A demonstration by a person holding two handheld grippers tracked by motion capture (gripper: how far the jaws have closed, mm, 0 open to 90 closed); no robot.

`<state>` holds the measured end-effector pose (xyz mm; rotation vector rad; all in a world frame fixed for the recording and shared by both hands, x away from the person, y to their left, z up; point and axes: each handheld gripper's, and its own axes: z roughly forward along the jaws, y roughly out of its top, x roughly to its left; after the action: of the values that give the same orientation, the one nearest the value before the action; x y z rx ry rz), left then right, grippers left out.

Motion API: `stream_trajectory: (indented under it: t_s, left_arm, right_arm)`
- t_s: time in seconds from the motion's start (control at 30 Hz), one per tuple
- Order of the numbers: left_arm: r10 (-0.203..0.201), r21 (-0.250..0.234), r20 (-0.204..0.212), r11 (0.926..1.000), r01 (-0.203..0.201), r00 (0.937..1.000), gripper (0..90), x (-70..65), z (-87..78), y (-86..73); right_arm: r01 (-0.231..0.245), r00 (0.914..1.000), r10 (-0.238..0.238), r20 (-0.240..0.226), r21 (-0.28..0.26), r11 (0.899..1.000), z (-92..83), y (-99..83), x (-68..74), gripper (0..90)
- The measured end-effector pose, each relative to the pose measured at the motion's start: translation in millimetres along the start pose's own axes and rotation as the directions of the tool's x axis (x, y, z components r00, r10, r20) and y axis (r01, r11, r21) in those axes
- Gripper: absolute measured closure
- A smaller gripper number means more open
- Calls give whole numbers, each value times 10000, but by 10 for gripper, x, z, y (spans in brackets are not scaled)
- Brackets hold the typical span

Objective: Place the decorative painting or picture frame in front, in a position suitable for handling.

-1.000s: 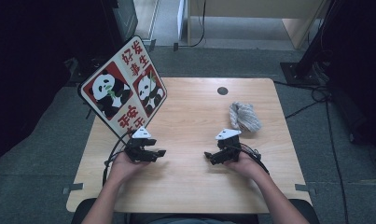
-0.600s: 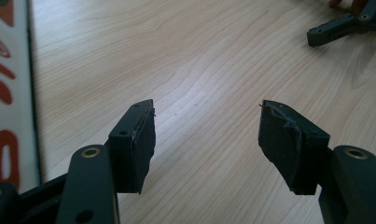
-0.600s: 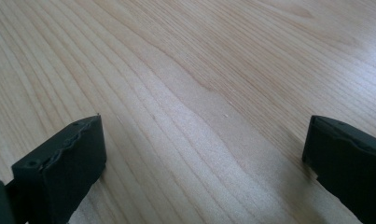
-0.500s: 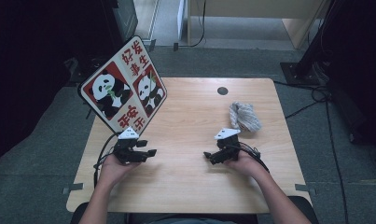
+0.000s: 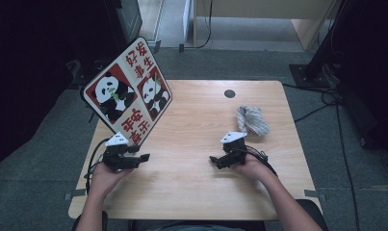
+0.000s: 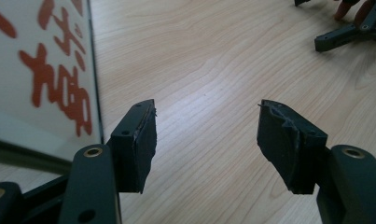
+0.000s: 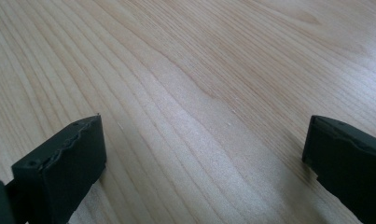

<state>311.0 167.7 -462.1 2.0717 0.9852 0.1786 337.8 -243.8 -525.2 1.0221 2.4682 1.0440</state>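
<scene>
A panda sign (image 5: 126,94) with red characters stands tilted at the table's left rear; its edge is close on the left in the left gripper view (image 6: 41,70). My left gripper (image 5: 142,158) lies near the table's left edge, just in front of the sign's lower corner, pointing right. Its jaws (image 6: 206,109) have just been closing a little and stand open over bare wood with nothing between them. My right gripper (image 5: 214,160) rests right of centre, pointing left, open (image 7: 204,121) over bare wood. A bundled grey-white cloth (image 5: 252,120) lies behind the right hand.
The wooden table (image 5: 196,192) has a dark round cable hole (image 5: 229,93) at the back. Cables trail from both grippers. Grey floor surrounds the table, with dark furniture at the sides. The right gripper's fingers (image 6: 344,35) show at the top right of the left gripper view.
My left hand has moved left with its gripper, toward the table's left edge and the sign's lower corner. The right gripper has stayed in place.
</scene>
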Motion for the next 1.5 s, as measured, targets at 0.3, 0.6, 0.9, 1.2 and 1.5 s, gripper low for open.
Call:
stream_trajectory:
  t_s: [0.3,0.6,0.9,1.2,1.5]
  left_arm:
    - [-311,39,73,9995,310,9995,383,103,-123,-61]
    - [-657,300,-211,9973,663,9976,395,187,-167,-82]
    - [-994,228,-612,9946,1009,9932,404,340,-343,-103]
    - [-1375,-185,-655,9905,1366,9883,441,494,-517,-64]
    - [-1338,-368,-817,9907,1312,9876,417,599,-691,152]
  right_arm:
    - [31,10000,-31,-6,-21,10000,4,2,-1,0]
    - [27,10000,-27,-10,-7,10000,3,2,-1,0]
    - [10,10000,-10,-2,-1,10000,1,1,0,0]
    - [27,10000,-27,5,-9,10000,2,0,-1,0]
    - [21,10000,-21,0,-19,10000,3,0,0,0]
